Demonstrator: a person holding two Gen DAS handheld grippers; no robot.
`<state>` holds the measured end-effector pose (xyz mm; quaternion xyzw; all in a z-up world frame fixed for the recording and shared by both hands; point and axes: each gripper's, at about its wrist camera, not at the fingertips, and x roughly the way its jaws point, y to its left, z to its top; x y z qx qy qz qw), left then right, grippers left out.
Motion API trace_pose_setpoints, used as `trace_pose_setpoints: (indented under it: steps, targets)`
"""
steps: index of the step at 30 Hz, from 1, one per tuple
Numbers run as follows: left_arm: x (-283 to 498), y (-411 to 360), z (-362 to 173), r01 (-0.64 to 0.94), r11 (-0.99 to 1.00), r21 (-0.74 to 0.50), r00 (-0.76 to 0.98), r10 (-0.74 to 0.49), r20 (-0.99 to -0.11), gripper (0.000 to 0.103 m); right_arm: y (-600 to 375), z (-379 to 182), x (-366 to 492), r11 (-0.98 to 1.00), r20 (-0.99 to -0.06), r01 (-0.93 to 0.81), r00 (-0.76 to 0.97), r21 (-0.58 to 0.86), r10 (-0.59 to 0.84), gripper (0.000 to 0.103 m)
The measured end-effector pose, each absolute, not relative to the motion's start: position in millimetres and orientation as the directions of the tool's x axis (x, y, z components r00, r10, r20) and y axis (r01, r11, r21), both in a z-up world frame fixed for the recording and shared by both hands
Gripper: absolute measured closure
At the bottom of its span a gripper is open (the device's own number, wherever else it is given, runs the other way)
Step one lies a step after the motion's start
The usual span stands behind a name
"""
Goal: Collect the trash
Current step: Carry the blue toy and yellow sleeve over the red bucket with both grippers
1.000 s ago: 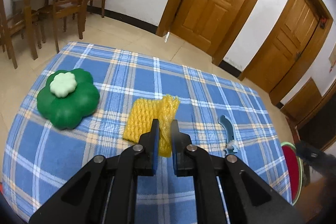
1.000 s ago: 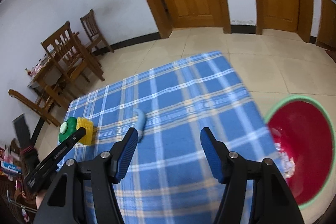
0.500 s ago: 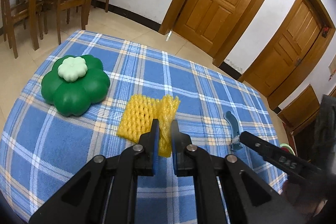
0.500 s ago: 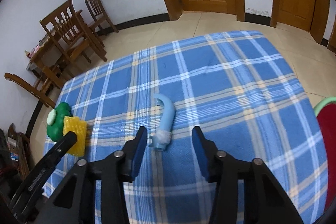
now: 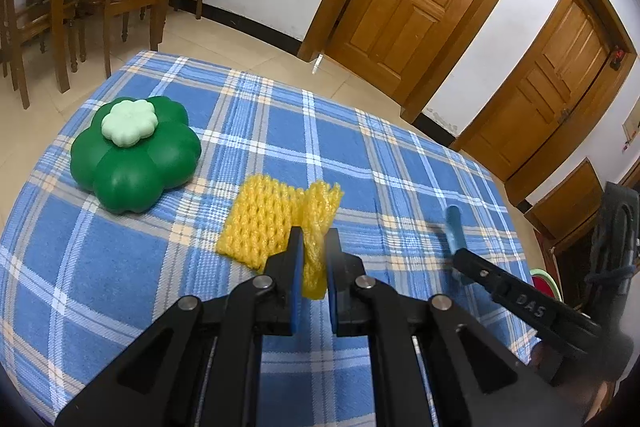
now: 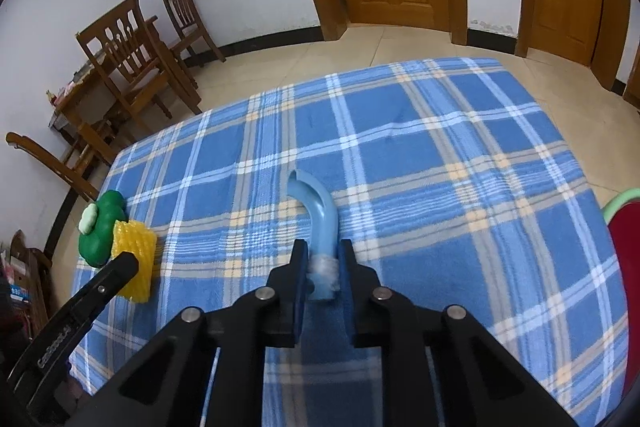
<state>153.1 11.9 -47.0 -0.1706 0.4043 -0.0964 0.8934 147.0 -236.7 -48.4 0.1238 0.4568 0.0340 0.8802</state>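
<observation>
Right tongs (image 6: 323, 259) now around blue tube (image 6: 318, 211)

- Left gripper (image 5: 311, 253) tilts downward, its fingers (image 5: 295, 259) pinched together on yellow foam net (image 5: 264, 219).
- Right gripper (image 6: 323, 267) tilts downward, fingers (image 6: 299, 271) clamped against blue curved piece (image 6: 318, 211).

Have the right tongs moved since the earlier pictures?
Yes. The right tongs went down toward the cloth and left, away from the red bin, onto the blue tube.
</observation>
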Motion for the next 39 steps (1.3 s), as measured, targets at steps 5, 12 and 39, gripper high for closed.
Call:
trace_pose_setpoints:
  steps: [5,12,39]
  targets:
    - [153.3,11.4,-47.1,0.037,0.923,-0.384,0.653,-0.313,-0.69,0.094,-253.9,-40.8,132.4,0.962,-0.786,0.071,0.594,0.262,0.17,0.086]
    - [151.4,5.4,-45.3,0.051,0.926,-0.374,0.656,-0.313,-0.686,0.094,-278.6,-31.4,106.0,0.955,-0.772,0.098,0.615,0.281,0.164,0.086]
    - [101.2,-70.0,0.5,0.236,0.912,-0.335,0.631,-0.406,-0.662,0.094,-413.9,-20.1,-12.5,0.859,-0.726,0.341,0.686,0.383,0.051,0.086]
